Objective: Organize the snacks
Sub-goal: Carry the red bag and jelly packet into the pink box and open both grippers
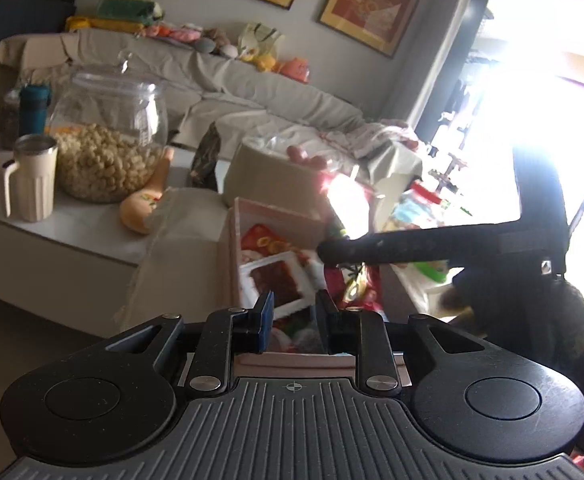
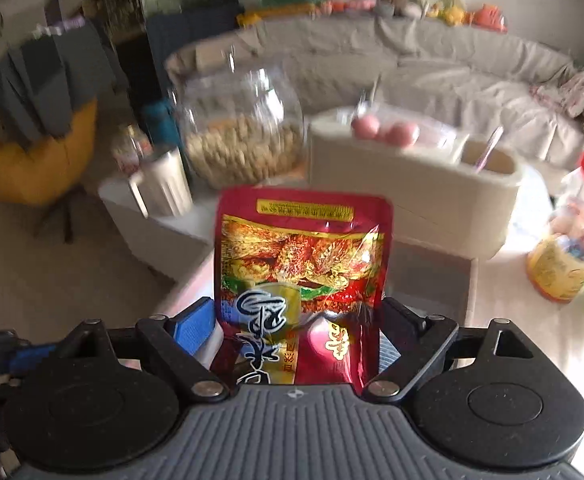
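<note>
Snack pouch (image 2: 302, 280) | btwn right hand-held gripper (image 2: 298, 320) jaws, upright

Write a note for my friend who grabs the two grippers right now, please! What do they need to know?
Left gripper: jaws narrowly apart, empty, above the open pink cardboard box.
Right gripper: jaws wide, shiny red foil snack pouch upright between them; unclear whether the pads pinch it.
Done: several snack packets lie in the box.
Left: probably get the pouch into the box; check the hold first.
</note>
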